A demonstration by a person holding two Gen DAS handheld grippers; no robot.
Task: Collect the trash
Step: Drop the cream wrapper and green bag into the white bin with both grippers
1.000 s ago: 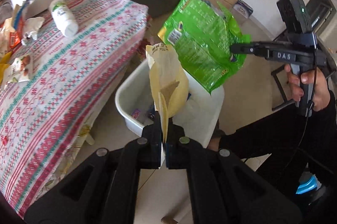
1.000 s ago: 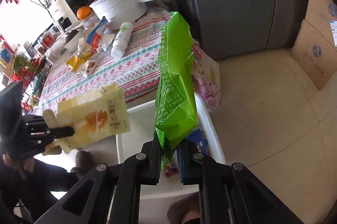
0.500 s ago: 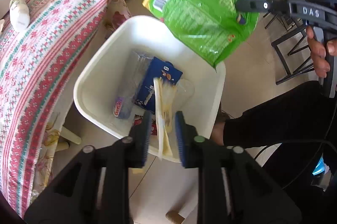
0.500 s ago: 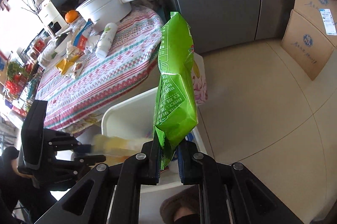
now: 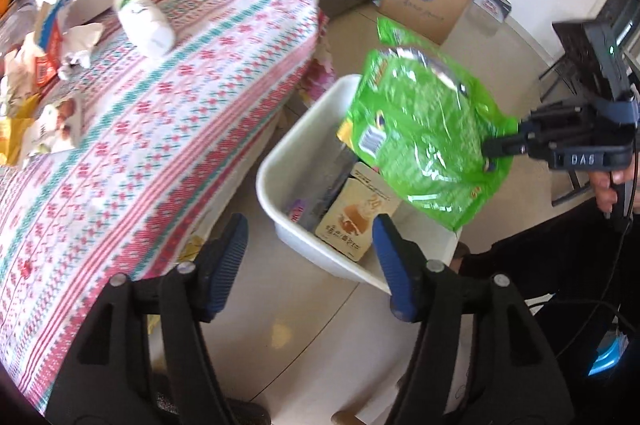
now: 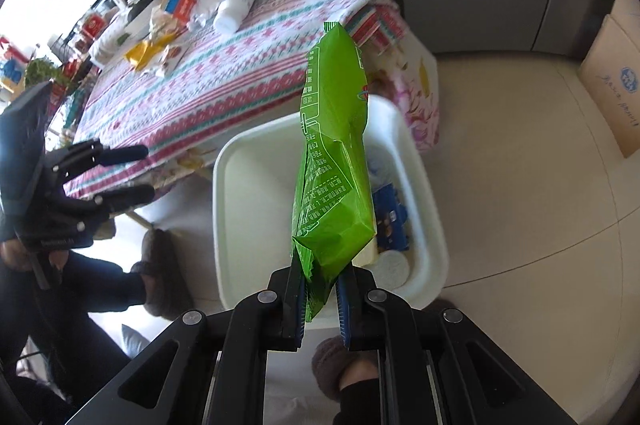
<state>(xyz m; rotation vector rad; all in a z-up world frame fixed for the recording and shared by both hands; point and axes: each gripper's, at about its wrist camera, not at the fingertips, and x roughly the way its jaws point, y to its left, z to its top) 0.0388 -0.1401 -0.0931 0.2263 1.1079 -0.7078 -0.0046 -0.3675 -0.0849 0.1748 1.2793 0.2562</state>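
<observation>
Now the green bag (image 6: 334, 161) hangs over the white bin (image 6: 236, 209), pinched at its bottom corner by the right hand-held gripper (image 6: 320, 301), whose jaws are clenched on the foil. In the left wrist view the bag sits at about two o'clock, above the bin's far rim. The yellow pouch (image 5: 354, 221) already lies inside the bin, against the near wall, beside a blue packet (image 6: 390, 213).

The left hand-held gripper (image 5: 310, 265) is released: its jaws are opening, nothing between them, poised over the bin's near edge.

So the step in hand looks like dropping the bag. Next the right jaws should let go once the bag is squarely over the opening. More trash waits on the bench (image 5: 160, 129) at ten o'clock: a white bottle (image 5: 145, 21), crumpled wrappers (image 5: 76, 45). The left gripper, being free, seems best placed to fetch them.
</observation>
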